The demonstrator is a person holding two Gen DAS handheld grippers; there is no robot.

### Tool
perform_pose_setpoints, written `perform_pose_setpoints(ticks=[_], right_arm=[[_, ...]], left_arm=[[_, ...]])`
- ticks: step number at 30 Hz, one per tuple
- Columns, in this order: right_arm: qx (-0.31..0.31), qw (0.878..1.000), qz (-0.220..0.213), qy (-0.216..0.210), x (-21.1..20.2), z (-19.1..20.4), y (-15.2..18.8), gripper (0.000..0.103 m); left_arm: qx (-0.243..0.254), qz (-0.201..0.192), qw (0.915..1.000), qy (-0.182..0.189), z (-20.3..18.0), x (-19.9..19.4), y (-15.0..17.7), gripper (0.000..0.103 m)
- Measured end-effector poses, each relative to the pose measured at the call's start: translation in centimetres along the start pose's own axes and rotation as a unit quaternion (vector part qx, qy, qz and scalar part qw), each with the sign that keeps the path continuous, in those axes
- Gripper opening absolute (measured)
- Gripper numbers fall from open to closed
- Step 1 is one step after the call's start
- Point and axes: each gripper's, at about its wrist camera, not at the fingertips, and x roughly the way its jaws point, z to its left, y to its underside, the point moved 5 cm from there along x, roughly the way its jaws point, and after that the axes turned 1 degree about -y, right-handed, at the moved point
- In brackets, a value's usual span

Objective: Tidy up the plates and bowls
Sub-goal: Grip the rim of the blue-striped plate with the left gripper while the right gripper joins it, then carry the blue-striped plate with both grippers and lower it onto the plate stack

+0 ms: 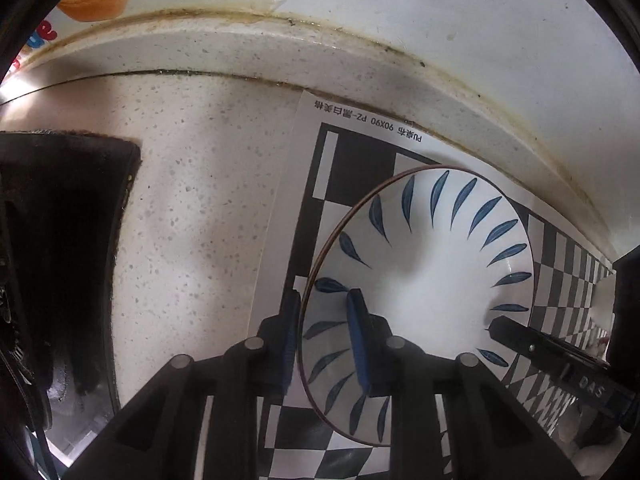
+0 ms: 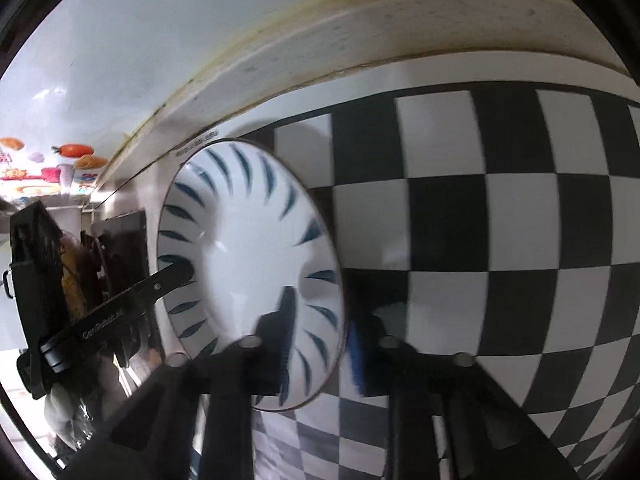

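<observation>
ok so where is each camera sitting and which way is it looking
Left wrist: on the left tool, looking steeply down at the bowl on the checkered mat; its fingers straddle the bowl's rim, and the right tool's fingertip shows.
Right wrist: on the right tool, angled down over the same bowl from the opposite rim; the left tool's finger shows.
Shared: the bowl, the mat, each other's tool.

the left black two-finger gripper with blue pads [image 1: 326,340] points steeply down, its jaws drawn close onto the rim of the white bowl with blue leaf strokes [image 1: 424,280], one finger inside and one outside. the right black two-finger gripper with blue pads [image 2: 320,344] pinches the opposite rim the same way, angled down.
</observation>
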Motion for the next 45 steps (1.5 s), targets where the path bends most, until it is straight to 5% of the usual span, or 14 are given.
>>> perform_pose_setpoints(ticks=[24,45], right_arm=[[-0.023,0.998,-0.053,0.000,-7.2,-2.4,5.5,0.014],[-0.034,0.993,-0.112,-0.024,-19.5,-8.8,20.2,0.014]], left_arm=[[0.043,-0.048,0.9976,0.027,-5.4,-4.9,6.3,0.021],[0.101,-0.093,0.9891,0.052,-14.1,-11.9,19.2,0.021]])
